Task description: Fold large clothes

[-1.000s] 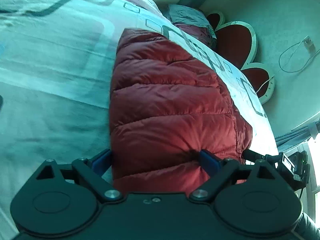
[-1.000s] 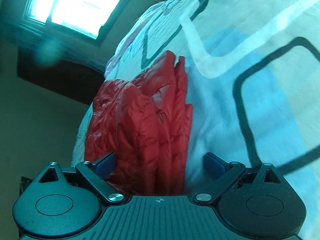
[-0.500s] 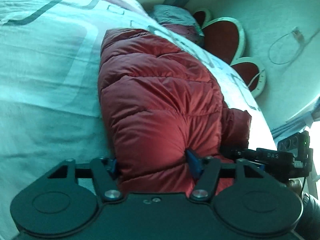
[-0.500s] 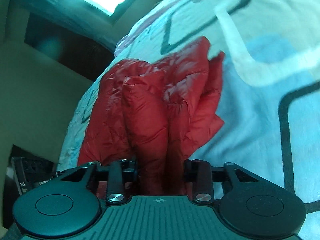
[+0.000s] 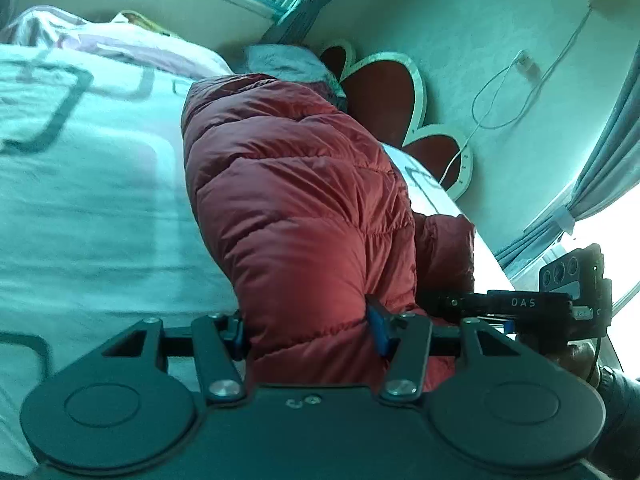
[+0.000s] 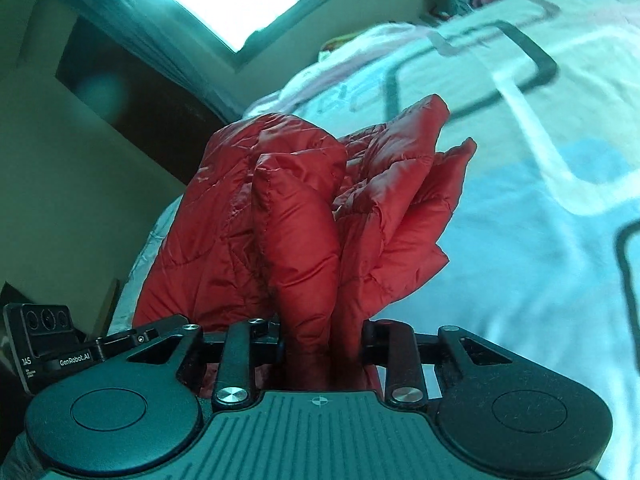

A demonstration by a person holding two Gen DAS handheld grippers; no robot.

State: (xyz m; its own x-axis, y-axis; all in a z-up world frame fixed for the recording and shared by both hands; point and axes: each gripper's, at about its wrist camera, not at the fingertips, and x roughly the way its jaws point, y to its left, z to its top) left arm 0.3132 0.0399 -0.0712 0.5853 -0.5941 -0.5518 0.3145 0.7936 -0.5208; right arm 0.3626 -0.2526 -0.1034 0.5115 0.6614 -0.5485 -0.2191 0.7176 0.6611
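One red puffer jacket [image 5: 296, 208] is lying on the bed [image 5: 92, 200], near its right-hand edge in the left wrist view, with its near end raised between two claws. The left claw [image 5: 310, 334] is pinching a thick quilted roll of the jacket, and its blue pads [image 5: 378, 330] are pressing into the fabric on both sides. The rest of the jacket is stretching away from this claw toward the heart-shaped headboard [image 5: 384, 96].

The right claw [image 6: 322, 344] is squeezing a narrower bunch of the same jacket [image 6: 296, 216], its fingers drawn close with several folds standing up between them. Beyond it, loose layers are fanning out over the patterned bedsheet [image 6: 540, 240].

Each claw is showing at the side of the other's view: the right claw [image 5: 520, 308] beside the jacket's right edge, the left claw [image 6: 52, 344] at the lower left.

One white cable [image 5: 508, 92] is hanging on the wall beside the headboard.
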